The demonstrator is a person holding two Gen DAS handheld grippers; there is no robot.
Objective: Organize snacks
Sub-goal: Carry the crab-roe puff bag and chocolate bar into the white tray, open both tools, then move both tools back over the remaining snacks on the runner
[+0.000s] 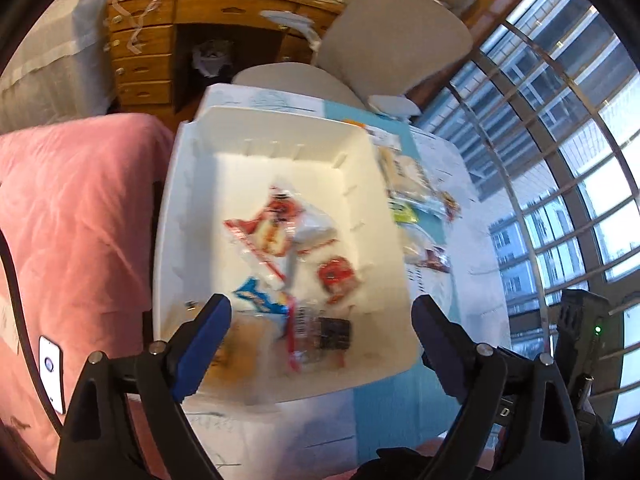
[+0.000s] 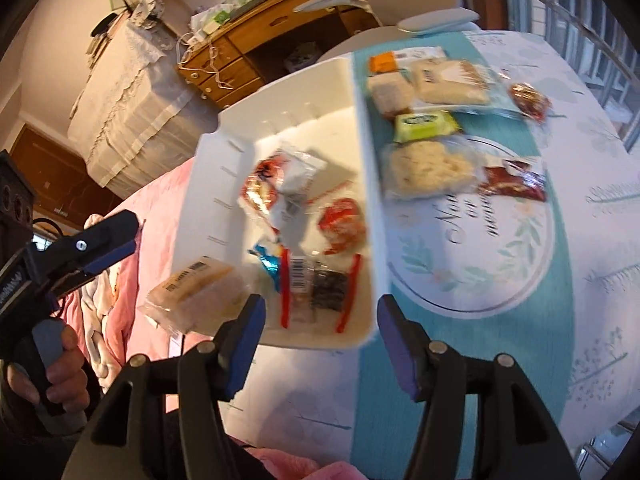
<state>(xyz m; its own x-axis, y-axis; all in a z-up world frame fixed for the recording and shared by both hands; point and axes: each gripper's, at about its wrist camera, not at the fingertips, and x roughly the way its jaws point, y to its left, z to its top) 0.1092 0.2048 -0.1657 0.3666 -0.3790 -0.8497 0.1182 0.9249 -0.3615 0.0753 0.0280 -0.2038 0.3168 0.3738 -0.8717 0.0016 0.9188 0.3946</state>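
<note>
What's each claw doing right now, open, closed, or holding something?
Left claw: open wide over the white bin, holding nothing.
Right claw: open, nothing between its pads; a pale wrapped snack sits at the bin's near corner.

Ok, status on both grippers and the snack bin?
Left gripper open, empty. Right gripper open, empty. White plastic bin holds several packets; more wrapped snacks wait on the tablecloth. Nothing blocking.
</note>
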